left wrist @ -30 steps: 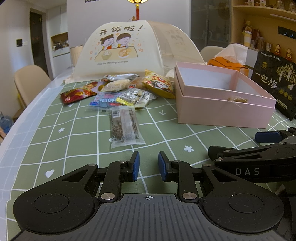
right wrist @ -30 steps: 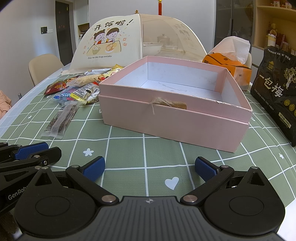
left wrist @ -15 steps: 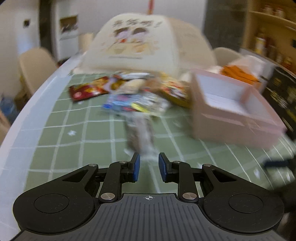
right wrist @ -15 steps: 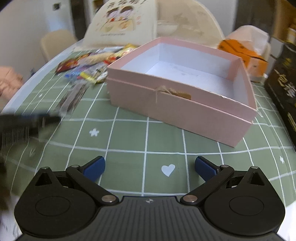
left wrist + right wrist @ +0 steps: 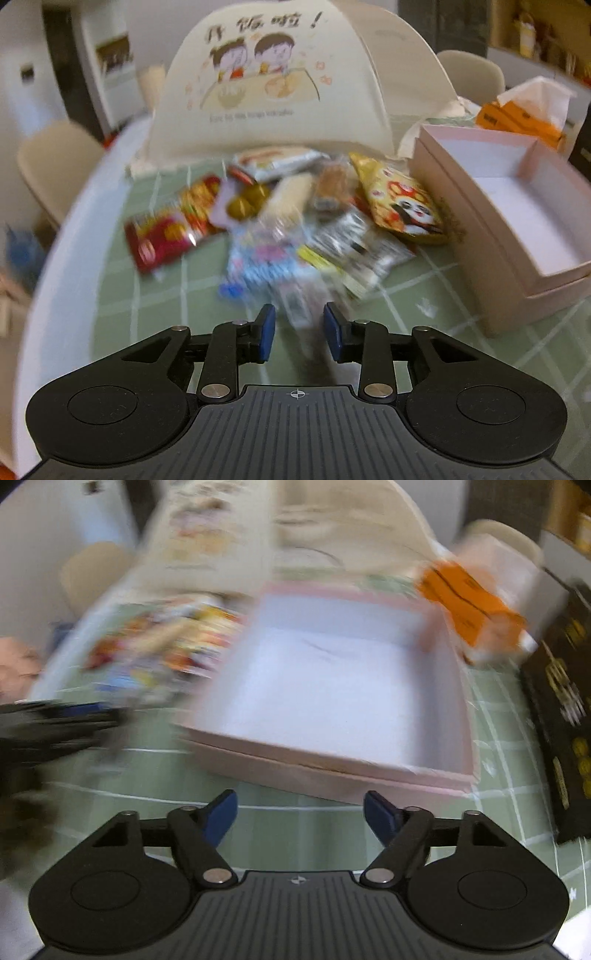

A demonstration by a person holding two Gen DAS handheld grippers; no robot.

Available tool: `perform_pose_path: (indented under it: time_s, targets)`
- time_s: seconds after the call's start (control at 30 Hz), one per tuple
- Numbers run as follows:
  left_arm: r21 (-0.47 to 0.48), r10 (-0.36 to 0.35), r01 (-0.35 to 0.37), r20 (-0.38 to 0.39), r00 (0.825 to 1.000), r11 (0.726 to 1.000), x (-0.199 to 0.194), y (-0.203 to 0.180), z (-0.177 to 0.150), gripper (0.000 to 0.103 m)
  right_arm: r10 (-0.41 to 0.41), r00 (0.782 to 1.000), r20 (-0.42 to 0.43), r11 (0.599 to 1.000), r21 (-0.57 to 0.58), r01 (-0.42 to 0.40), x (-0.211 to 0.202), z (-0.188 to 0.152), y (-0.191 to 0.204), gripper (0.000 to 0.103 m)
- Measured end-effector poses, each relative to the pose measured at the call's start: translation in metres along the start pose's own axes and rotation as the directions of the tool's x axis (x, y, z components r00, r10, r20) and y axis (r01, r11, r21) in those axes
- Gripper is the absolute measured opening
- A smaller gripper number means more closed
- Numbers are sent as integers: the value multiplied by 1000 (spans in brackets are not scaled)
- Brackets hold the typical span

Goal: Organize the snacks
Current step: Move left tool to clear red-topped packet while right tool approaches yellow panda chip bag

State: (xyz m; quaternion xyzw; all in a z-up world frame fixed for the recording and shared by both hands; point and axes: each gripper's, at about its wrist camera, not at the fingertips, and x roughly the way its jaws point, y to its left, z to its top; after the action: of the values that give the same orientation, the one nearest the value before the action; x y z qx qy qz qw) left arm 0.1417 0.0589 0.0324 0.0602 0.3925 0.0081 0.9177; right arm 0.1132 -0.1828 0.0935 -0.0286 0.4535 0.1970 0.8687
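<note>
A pile of snack packets lies on the green checked tablecloth: a red packet (image 5: 166, 229), a yellow panda packet (image 5: 402, 206), a blue-and-white packet (image 5: 258, 266) and a long clear-wrapped bar (image 5: 295, 310). My left gripper (image 5: 300, 332) hovers at the near end of that bar. Its jaws are opening, the blurred bar shows in the gap, and the pads are not pressing on it. The open pink box (image 5: 480, 240) stands to the right with a white floor and nothing inside. My right gripper (image 5: 301, 814) hangs in front of and above the pink box (image 5: 314, 771), its jaws closing with nothing between them.
A cream food cover (image 5: 266, 85) with a cartoon print stands behind the snacks. An orange tissue box (image 5: 469, 602) sits beyond the pink box and a black bag (image 5: 561, 701) lies to its right. A beige chair (image 5: 55, 166) is at the table's left edge.
My left gripper has moved forward to the snack pile and its jaws have widened. My right gripper has risen to look down into the box, and its jaws have narrowed.
</note>
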Motion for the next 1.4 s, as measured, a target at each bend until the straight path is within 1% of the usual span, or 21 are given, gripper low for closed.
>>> perform_pose_path:
  time_s: [0.03, 0.1, 0.17, 0.23, 0.3, 0.37, 0.43, 0.47, 0.5, 0.57, 0.67, 0.7, 0.73, 0.77, 0.83, 0.93, 1.03, 1.13, 1.2, 1.3, 1.4]
  targets:
    - [9, 3, -3, 1, 1000, 1000, 3, 2, 3, 36, 30, 999, 30, 999, -43, -29, -10, 11, 12, 76]
    - [17, -13, 13, -2, 1000, 1000, 5, 5, 5, 36, 43, 996, 82, 992, -122, -33, -16, 41, 35, 80]
    - [25, -37, 37, -11, 999, 999, 4, 8, 4, 36, 35, 993, 117, 988, -157, -17, -1, 76, 55, 81]
    - [62, -58, 60, -19, 998, 996, 0, 10, -2, 36, 31, 992, 121, 990, -141, -13, 29, 109, 66, 81]
    - [85, -65, 67, -30, 997, 994, -7, 20, -10, 36, 30, 998, 62, 997, -68, -25, 78, 143, 69, 81]
    - [64, -58, 61, -48, 997, 996, -8, 36, -17, 34, 24, 1000, -9, 1000, 4, -24, 121, 168, 63, 81]
    - [-20, -96, 95, -73, 993, 995, -7, 61, -22, 33, 6, 998, -59, 998, 61, -3, 156, 180, 56, 78]
    - [-77, -129, 124, -72, 989, 989, -9, 75, -25, 33, -5, 997, -79, 997, 82, 11, 170, 183, 52, 72]
    - [-131, -161, 152, -60, 985, 980, -13, 88, -26, 33, -2, 995, -100, 995, 95, 11, 177, 179, 49, 59]
    - [-193, -199, 193, -13, 980, 962, -22, 104, -29, 31, 5, 989, -146, 996, 89, 8, 187, 168, 53, 49]
    - [-234, -250, 255, 52, 967, 938, -32, 114, -37, 31, 42, 985, -168, 999, 21, -39, 168, 137, 72, 49]
    - [-248, -266, 271, 54, 963, 930, -33, 114, -40, 31, 83, 978, -191, 997, 19, -81, 162, 128, 76, 49]
    - [-261, -277, 280, 51, 960, 924, -34, 111, -42, 31, 146, 963, -226, 989, 26, -144, 153, 111, 78, 47]
    - [-272, -289, 291, 47, 956, 917, -36, 108, -44, 31, 176, 955, -240, 984, 21, -176, 148, 98, 82, 46]
    - [-266, -308, 306, 34, 951, 914, -43, 96, -45, 31, 213, 944, -250, 974, -17, -225, 128, 66, 85, 46]
    - [-235, -312, 305, 7, 950, 923, -55, 76, -45, 32, 246, 943, -224, 962, -67, -266, 100, 30, 84, 44]
    - [-215, -265, 253, -28, 964, 943, -65, 54, -47, 32, 274, 942, -194, 951, -94, -295, 74, 0, 71, 46]
    - [-214, -187, 167, -76, 979, 962, -79, 38, -54, 32, 210, 964, -162, 969, -96, -227, 55, -24, 52, 48]
    - [-190, -114, 91, -112, 987, 978, -85, 31, -62, 32, 178, 974, -138, 977, -91, -191, 41, -40, 37, 59]
    - [-205, -42, 9, -160, 986, 979, -88, 29, -70, 32, 96, 992, -82, 988, -113, -105, 26, -58, 22, 64]
    - [-236, -9, -24, -140, 990, 972, -96, 26, -71, 32, 32, 999, -38, 994, -104, -35, 18, -69, 3, 67]
